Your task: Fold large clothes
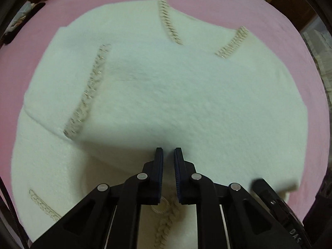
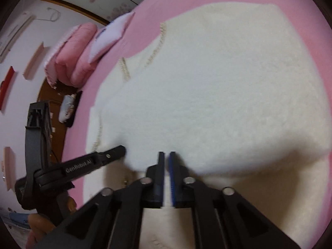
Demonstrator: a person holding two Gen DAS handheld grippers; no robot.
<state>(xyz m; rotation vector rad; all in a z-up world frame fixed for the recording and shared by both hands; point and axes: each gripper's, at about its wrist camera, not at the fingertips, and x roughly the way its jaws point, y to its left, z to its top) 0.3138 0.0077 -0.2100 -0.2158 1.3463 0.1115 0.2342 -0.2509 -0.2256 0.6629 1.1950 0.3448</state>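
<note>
A fuzzy white sweater point(image 1: 176, 93) with beige braided trim point(image 1: 87, 95) lies spread on a pink sheet point(image 1: 300, 51), one layer folded over another. My left gripper point(image 1: 168, 151) points steeply down at the near edge of the folded-over layer. Its jaws are almost together, with only a thin slit and nothing visibly pinched. The right wrist view shows the sweater point(image 2: 217, 83) again. There my right gripper point(image 2: 167, 155) is shut at the same edge, holding no cloth that I can see. The left gripper point(image 2: 121, 150) touches that edge further left. Shadow hides the cloth under both tips.
The pink sheet point(image 2: 145, 31) surrounds the sweater on all sides. A folded pink quilt point(image 2: 76, 56) and a white pillow point(image 2: 110, 35) lie at the bed's far corner. A person's hand point(image 2: 39, 226) holds the left gripper's handle. Part of the right gripper's body point(image 1: 269, 195) shows at lower right.
</note>
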